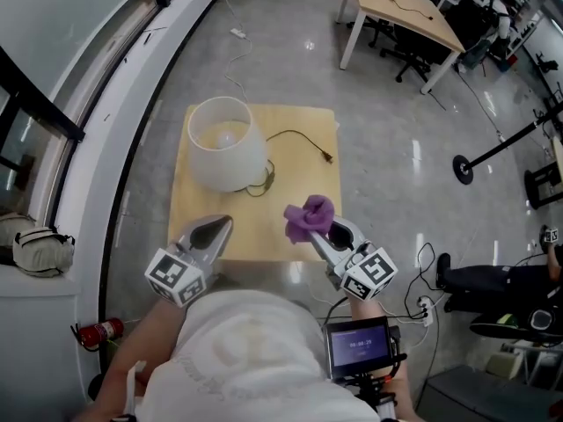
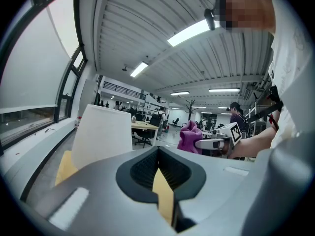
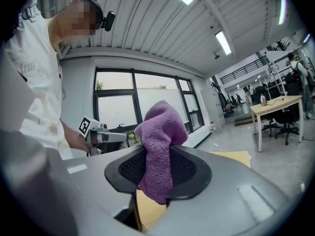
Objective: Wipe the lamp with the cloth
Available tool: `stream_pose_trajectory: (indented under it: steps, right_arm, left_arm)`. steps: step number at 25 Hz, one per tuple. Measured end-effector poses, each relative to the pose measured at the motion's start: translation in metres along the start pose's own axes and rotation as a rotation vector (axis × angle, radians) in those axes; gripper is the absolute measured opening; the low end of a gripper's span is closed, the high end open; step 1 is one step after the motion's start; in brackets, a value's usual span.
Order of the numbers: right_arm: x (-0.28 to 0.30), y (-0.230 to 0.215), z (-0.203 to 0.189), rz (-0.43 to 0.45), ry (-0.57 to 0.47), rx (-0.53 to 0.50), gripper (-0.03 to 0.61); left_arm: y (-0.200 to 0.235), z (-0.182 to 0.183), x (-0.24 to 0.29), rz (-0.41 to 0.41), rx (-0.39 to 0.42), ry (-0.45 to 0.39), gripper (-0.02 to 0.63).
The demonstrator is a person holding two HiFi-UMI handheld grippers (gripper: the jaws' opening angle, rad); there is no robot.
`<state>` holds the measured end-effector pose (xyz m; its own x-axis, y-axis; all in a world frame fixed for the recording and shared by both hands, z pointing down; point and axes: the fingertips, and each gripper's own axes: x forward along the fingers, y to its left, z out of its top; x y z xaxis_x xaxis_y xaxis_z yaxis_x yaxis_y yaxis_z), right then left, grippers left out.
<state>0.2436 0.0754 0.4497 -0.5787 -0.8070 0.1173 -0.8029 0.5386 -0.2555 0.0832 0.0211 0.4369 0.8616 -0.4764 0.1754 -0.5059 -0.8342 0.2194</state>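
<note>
Right gripper [image 1: 322, 229] clamped on purple cloth [image 1: 309, 215]; left gripper [image 1: 216, 227] empty, jaws together. Risk: a hard wipe tips the white lamp [image 1: 225, 143], upper left of the table (nothing steadies it), or snags its cord [image 1: 302, 136].

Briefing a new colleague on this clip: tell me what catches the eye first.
A white lamp stands at the far left of a wooden table, its cord trailing right. A bright purple cloth is bunched in the fingers of the right gripper over the table's near edge; the left gripper holds nothing.
</note>
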Motion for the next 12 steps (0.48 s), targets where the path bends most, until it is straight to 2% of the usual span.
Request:
stream_pose_trajectory:
  steps: [12]
  right_arm:
    - [-0.023, 0.005, -0.010, 0.000, -0.015, -0.015, 0.132]
  left_arm:
    - [-0.023, -0.009, -0.006, 0.008, 0.019, 0.006, 0.000]
